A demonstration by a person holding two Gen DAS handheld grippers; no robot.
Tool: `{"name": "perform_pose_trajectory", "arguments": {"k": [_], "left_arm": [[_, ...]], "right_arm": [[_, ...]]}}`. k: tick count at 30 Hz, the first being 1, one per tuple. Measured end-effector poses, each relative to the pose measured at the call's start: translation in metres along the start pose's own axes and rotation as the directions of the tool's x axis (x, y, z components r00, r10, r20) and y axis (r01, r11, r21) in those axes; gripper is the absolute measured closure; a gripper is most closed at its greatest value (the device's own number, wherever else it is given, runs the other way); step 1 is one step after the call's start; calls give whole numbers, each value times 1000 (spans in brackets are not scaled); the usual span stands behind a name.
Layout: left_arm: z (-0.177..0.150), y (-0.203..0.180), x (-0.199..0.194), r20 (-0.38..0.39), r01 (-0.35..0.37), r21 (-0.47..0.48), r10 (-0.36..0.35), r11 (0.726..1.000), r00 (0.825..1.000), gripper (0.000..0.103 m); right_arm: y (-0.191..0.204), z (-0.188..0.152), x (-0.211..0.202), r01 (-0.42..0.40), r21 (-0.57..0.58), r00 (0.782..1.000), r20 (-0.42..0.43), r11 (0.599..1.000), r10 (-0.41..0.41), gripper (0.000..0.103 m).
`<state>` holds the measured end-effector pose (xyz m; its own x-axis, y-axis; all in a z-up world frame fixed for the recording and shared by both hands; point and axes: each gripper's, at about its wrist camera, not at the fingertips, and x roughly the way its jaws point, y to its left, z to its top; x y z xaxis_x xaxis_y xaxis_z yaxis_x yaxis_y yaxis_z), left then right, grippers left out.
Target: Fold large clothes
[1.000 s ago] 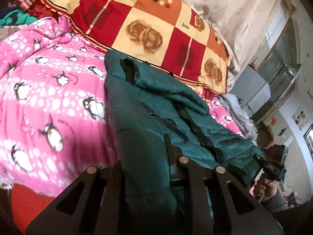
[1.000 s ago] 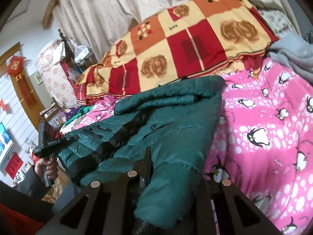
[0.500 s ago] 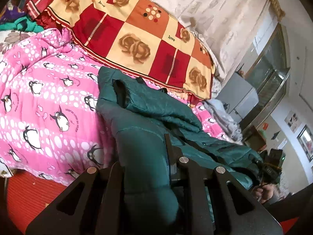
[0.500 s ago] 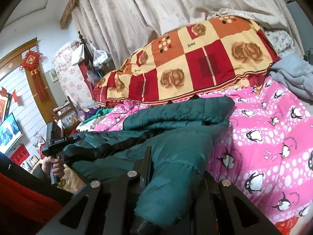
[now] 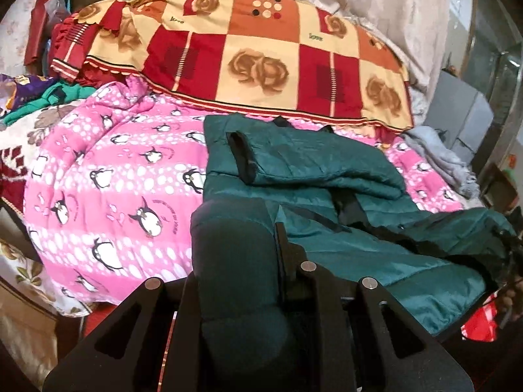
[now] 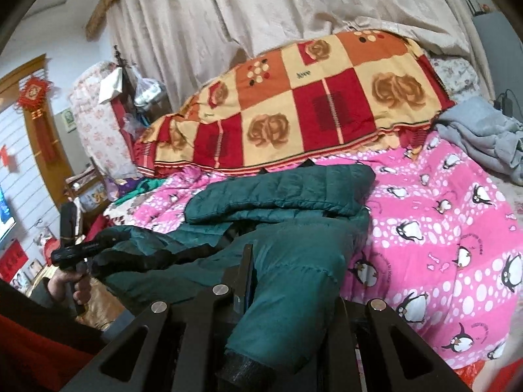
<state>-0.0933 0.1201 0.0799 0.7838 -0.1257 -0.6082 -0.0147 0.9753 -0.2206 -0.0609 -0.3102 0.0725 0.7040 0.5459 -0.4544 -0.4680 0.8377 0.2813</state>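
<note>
A: One jacket [image 5: 327,176], teal and quilted, lies on the pink penguin quilt [image 5: 108,176]; we take the quilt as our landmark. We count two grippers, one jacket, one checked rose blanket [image 5: 261,62] at the quilt's far edge, one grey cloth [image 6: 483,134] at its right side.

B: Grips? The left gripper [image 5: 248,281] is clenched on a puffy fold of the jacket, at the quilt's near edge. The right gripper [image 6: 287,281] is likewise clamped on a padded end, also at the near edge.

A: Agreed. From both sets of fingers the jacket stretches away toward the rose blanket, so its long axis runs from near edge to far edge of the quilt. One sleeve already lies folded across the far part.

B: We judge the next move a carry of the near hem away from us, over the body. Both hands look equally near; neither leads.
</note>
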Motion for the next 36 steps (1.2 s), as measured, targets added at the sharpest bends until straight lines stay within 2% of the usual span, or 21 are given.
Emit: {"name": "perform_pose_trajectory", "arguments": {"k": [7, 13, 29, 36], "left_arm": [[7, -8, 18, -35, -114, -6, 113, 993, 993, 89], [5, -11, 24, -59, -155, -19, 154, 988, 986, 89], [0, -11, 28, -79, -167, -23, 165, 986, 983, 89], [1, -7, 28, -81, -150, -44, 146, 988, 986, 89]], "right_arm": [[6, 2, 8, 52, -33, 998, -26, 998, -53, 89], [6, 3, 14, 70, -30, 997, -38, 997, -71, 89], [8, 3, 18, 85, -27, 995, -43, 996, -86, 89], [8, 1, 20, 85, -21, 996, -38, 996, -85, 89]]}}
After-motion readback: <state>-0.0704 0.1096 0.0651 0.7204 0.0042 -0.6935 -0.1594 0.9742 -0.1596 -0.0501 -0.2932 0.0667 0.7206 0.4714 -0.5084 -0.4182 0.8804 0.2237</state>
